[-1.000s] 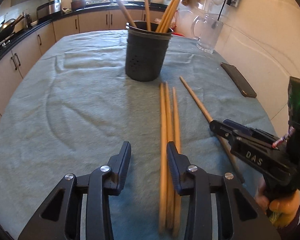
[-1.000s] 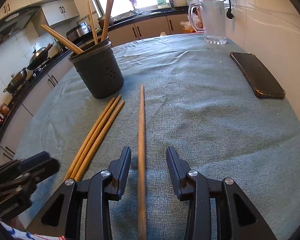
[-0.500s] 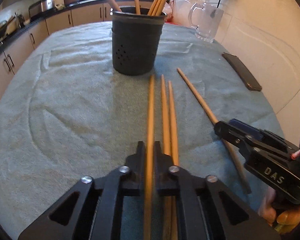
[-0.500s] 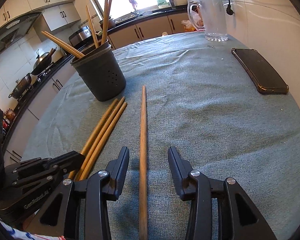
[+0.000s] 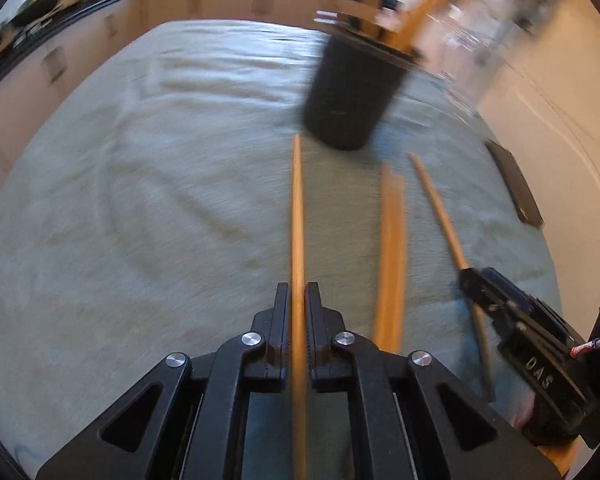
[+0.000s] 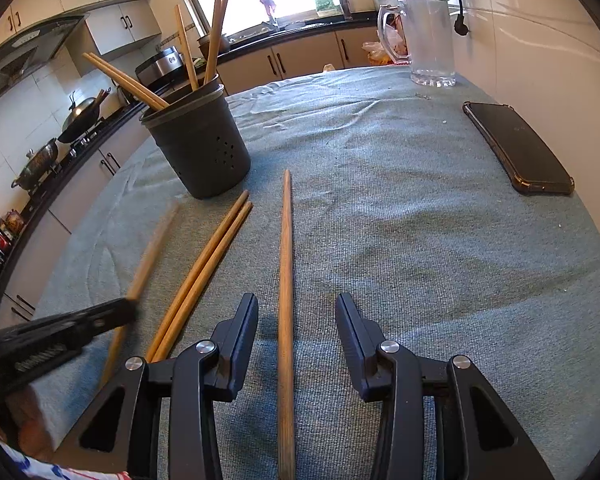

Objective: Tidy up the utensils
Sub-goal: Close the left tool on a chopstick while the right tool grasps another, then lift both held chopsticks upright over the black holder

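Our left gripper [image 5: 298, 320] clamps one chopstick [image 5: 297, 216], its tip pointing just left of the dark holder [image 5: 350, 96].

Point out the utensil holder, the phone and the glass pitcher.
utensil holder [image 6: 204, 148]: right wrist view, front wall.
phone [image 6: 516, 146]: right wrist view, middle of its screen.
glass pitcher [image 6: 430, 40]: right wrist view, body.
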Demonstrator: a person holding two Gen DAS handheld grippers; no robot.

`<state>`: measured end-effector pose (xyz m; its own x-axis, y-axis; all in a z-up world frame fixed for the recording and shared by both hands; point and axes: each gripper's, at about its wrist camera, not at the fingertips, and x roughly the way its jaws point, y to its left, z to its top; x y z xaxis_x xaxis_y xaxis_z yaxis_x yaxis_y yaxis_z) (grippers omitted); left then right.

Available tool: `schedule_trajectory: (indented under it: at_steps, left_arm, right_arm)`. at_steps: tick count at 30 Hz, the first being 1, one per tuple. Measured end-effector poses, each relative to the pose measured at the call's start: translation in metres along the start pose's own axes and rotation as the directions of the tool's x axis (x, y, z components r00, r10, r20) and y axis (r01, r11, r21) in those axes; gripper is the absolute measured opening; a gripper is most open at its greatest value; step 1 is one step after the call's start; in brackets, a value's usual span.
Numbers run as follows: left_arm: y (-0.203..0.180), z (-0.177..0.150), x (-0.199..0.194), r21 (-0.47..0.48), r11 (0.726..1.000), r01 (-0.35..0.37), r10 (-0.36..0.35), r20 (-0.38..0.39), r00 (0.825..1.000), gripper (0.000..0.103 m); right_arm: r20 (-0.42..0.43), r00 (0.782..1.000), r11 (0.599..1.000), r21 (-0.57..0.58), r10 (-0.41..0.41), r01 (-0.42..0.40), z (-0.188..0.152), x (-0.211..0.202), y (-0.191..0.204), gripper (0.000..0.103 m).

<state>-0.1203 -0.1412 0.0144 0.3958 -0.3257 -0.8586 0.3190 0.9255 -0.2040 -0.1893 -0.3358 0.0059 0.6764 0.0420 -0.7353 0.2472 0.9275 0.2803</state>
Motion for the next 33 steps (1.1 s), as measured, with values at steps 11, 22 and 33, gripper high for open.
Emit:
schedule_trajectory:
  at_steps: [11,22,33]
  left_arm:
    - [0.044,-0.030,-0.024,-0.082,0.996,0.033,-0.036,-0.035,0.999,0.006]
    - [0.045,-0.019,-0.026,0.007,1.000,-0.018,0.018,-0.060,0.998,0.014]
    - [0.047,0.015,-0.006,0.028,1.000,-0.011,0.016,-0.172,0.985,0.014]
  right_arm:
    - [-0.050,0.991,0.985,-0.121,-0.127,0.120,-0.004,-0.002,0.014,0.009]
    - [-0.238,0.966,0.983,-0.175,-0.098,0.056,-0.012,-0.023,0.009,0.029]
    - [-0.343,0.926,0.970,-0.228,-0.160,0.083,0.052,0.035,0.013,0.029]
